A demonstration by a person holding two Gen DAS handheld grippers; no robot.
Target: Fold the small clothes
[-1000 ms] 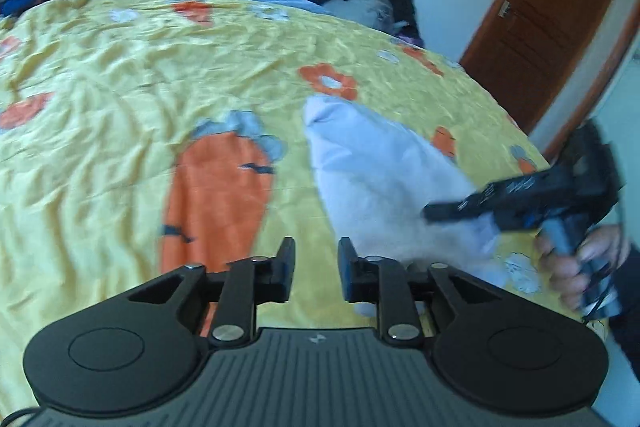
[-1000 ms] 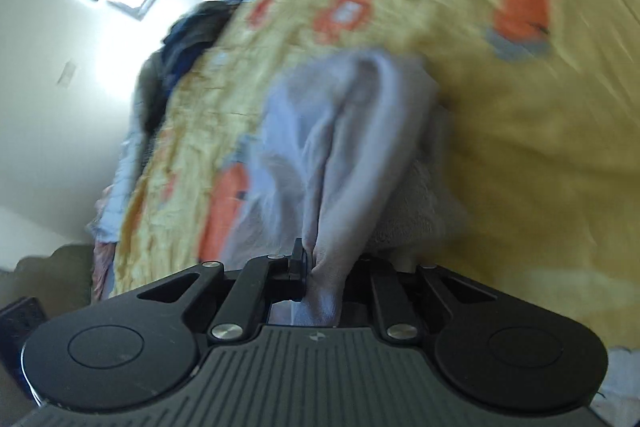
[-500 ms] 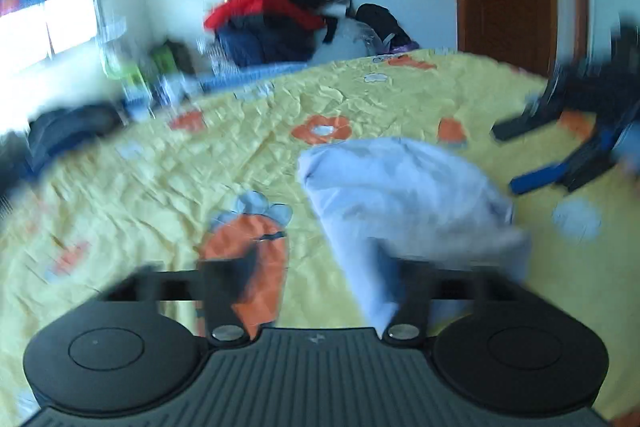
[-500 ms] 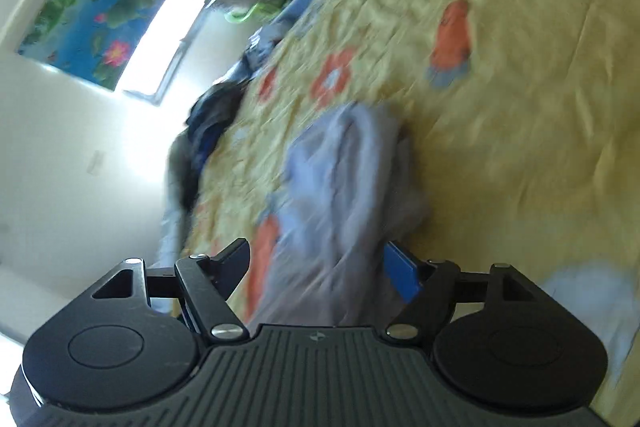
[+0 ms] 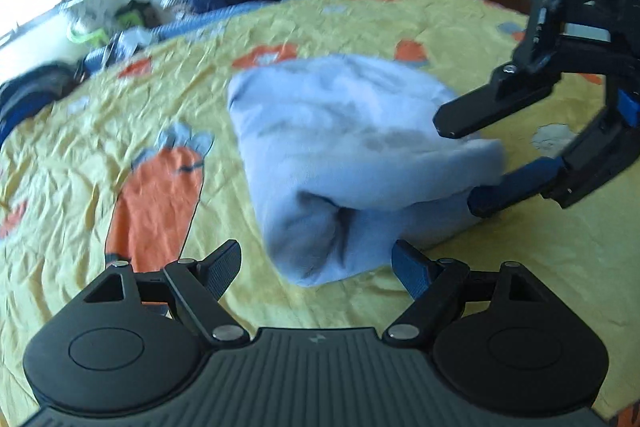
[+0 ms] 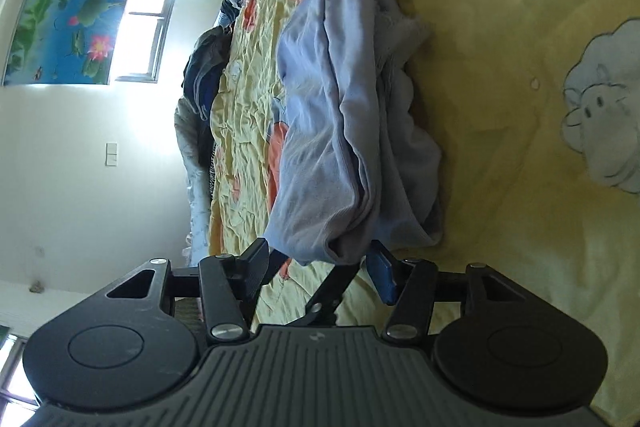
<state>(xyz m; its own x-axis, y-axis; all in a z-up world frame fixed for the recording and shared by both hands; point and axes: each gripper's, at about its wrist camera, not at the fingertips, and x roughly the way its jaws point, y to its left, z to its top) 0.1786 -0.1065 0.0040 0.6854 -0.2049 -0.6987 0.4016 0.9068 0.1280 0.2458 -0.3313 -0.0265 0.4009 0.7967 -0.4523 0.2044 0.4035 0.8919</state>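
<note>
Left gripper angled down, jaws wide apart before folded lavender garment. Right gripper rolled sideways, jaws closing around its edge, not pressing.

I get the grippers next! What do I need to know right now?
Left hand-held gripper: jaws wide open, holding nothing, just in front of the near end of the light blue garment.
Right hand-held gripper: jaws closing, the garment's end lies between them but is not pinched.
The garment lies folded over in a bundle on the yellow bedspread.
Done: a rough fold.
Left: probably tidy the loose, rumpled layers along one side and finish the fold.
</note>
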